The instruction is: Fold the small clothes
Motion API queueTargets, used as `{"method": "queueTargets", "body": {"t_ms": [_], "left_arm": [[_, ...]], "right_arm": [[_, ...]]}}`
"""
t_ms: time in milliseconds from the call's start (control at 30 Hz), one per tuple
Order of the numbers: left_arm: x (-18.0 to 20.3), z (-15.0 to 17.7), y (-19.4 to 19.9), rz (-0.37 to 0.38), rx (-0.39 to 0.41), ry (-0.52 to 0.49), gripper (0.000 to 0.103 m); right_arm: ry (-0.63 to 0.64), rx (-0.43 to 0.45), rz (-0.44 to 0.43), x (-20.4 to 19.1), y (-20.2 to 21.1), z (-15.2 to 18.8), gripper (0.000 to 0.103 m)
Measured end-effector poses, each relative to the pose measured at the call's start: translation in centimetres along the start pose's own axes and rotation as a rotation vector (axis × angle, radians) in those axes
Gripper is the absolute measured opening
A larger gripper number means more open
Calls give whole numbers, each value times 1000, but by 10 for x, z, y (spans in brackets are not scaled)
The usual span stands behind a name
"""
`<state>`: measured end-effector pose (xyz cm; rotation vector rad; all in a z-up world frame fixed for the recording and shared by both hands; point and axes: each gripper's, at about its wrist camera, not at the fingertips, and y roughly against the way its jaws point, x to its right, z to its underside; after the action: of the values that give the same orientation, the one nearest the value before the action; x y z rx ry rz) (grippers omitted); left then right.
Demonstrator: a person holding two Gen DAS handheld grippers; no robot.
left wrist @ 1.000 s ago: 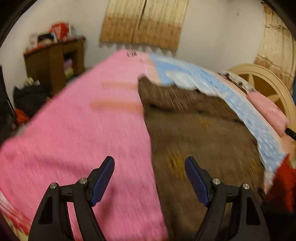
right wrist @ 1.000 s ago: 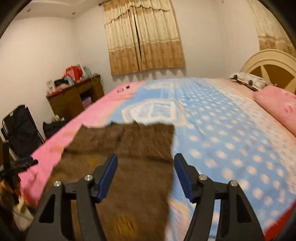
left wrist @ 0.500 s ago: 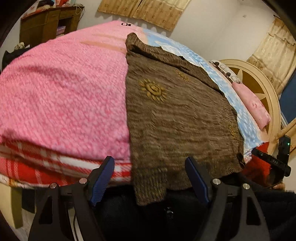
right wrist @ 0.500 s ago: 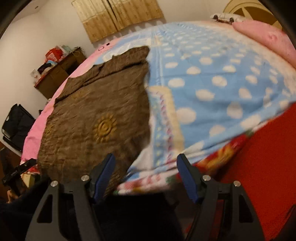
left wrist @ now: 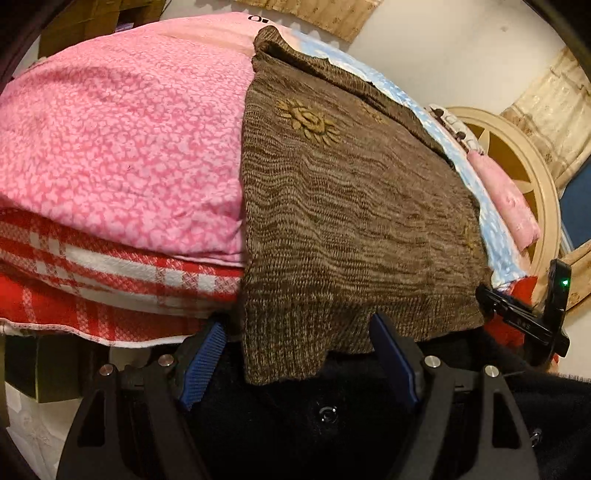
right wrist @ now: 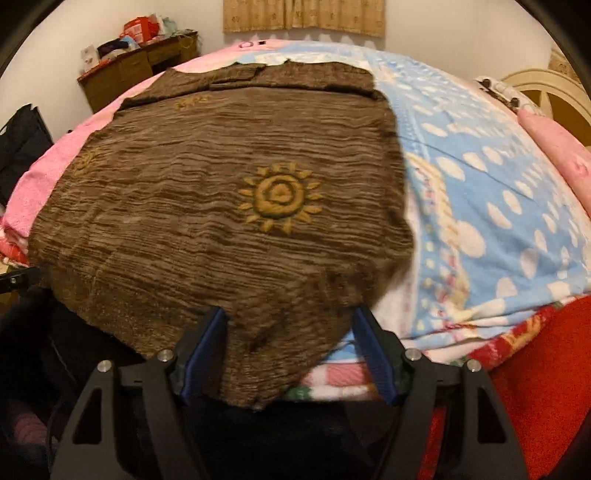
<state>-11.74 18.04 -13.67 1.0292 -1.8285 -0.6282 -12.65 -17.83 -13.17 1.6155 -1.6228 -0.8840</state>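
Brown knit sweater (right wrist: 207,206) lies flat on the bed, hem hanging over the near edge, yellow sun motif (right wrist: 279,201) facing up; a second sun motif (left wrist: 308,122) shows in the left wrist view. It sits across the seam between the pink blanket (left wrist: 118,133) and the blue polka-dot blanket (right wrist: 491,184). Left gripper (left wrist: 297,363) is released, jaws wide, straddling the sweater's lower left hem corner; pads not pressing the knit. Right gripper (right wrist: 290,350) has the lower right hem corner between its jaws, which are closing; the fingers (right wrist: 205,354) still show a gap to the fabric, so no grip. Right view is slightly motion-blurred at the hem. Under the pink blanket: red-and-white plaid sheet (left wrist: 110,280) at the bed edge. Red fabric (right wrist: 535,387) hangs to the right of the bed corner. Pink pillow (left wrist: 506,199) and cream round headboard (left wrist: 524,155) at the far end. Wooden cabinet (right wrist: 140,70) with clutter on top stands by the wall, beige curtain (right wrist: 303,16) behind the bed, a black bag (right wrist: 22,140) on the left. Dark clothing of the person (left wrist: 332,424) fills the space below both grippers, directly under the hanging hem. Right gripper's body with a green LED (left wrist: 563,284) is visible at the sweater's far hem corner in the left view.
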Motion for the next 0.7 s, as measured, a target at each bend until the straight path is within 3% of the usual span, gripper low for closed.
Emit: {"method": "queueTargets", "body": {"t_ms": [33, 67, 100, 167, 200, 233, 433, 600, 700], "left_arm": [[-2, 0, 0, 23, 2, 14, 79], [-3, 0, 2, 41, 6, 22, 79], [-1, -1, 0, 59, 12, 26, 79], [-3, -2, 3, 72, 24, 25, 79], [-3, -2, 5, 76, 30, 24, 76], [-2, -2, 8, 79, 41, 18, 65], [-7, -2, 11, 104, 34, 5, 28], [2, -1, 14, 102, 46, -40, 28], [5, -2, 9, 77, 44, -53, 28]], "right_arm": [[-41, -8, -24, 9, 0, 1, 55], [-74, -14, -34, 17, 0, 0, 32], [-108, -23, -51, 26, 0, -1, 24], [-220, -33, -169, 50, 1, 1, 17], [-254, -33, -201, 54, 2, 2, 16], [-305, -32, -247, 64, 1, 6, 16], [-491, -24, -379, 91, 6, 24, 14], [-447, -15, -348, 80, 16, 27, 23], [-430, 9, -306, 75, 22, 21, 47]]}}
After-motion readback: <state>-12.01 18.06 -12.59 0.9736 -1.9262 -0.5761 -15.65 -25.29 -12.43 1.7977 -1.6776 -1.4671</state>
